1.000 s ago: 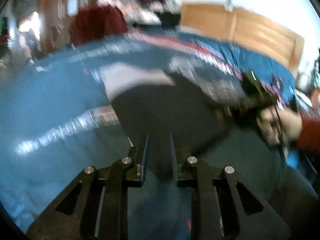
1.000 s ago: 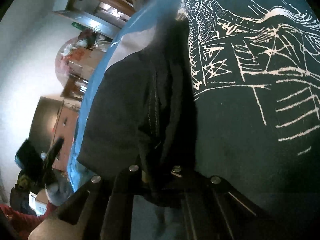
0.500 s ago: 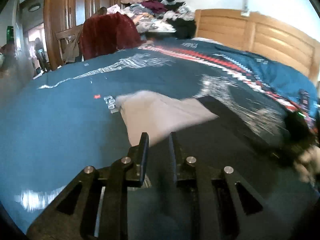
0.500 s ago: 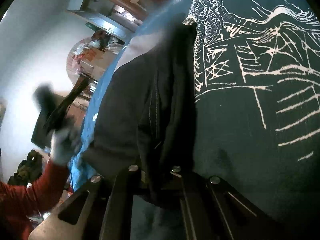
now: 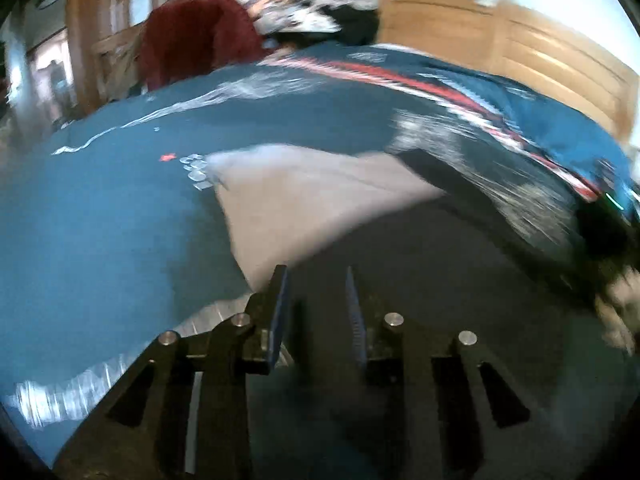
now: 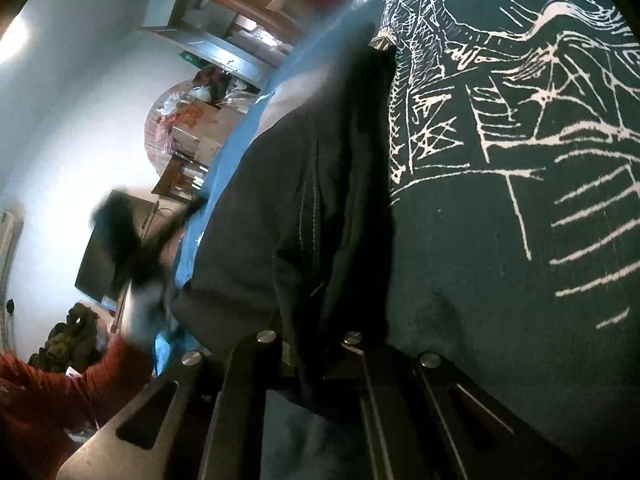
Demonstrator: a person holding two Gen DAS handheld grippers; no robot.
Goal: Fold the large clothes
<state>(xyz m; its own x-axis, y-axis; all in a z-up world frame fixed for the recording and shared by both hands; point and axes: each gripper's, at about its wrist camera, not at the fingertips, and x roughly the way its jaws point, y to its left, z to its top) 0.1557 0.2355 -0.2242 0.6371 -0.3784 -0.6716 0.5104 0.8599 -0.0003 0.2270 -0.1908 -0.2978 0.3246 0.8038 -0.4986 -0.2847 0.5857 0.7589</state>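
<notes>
The right gripper (image 6: 310,344) was clamped on the black garment (image 6: 288,208); the left gripper (image 5: 314,292), fingers apart (empty), hung above it toward 12 o'clock.

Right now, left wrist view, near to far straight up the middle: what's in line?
Left gripper, jaws apart → dark garment → its pale lining → blue bedspread → clothes pile at the far edge.
</notes>
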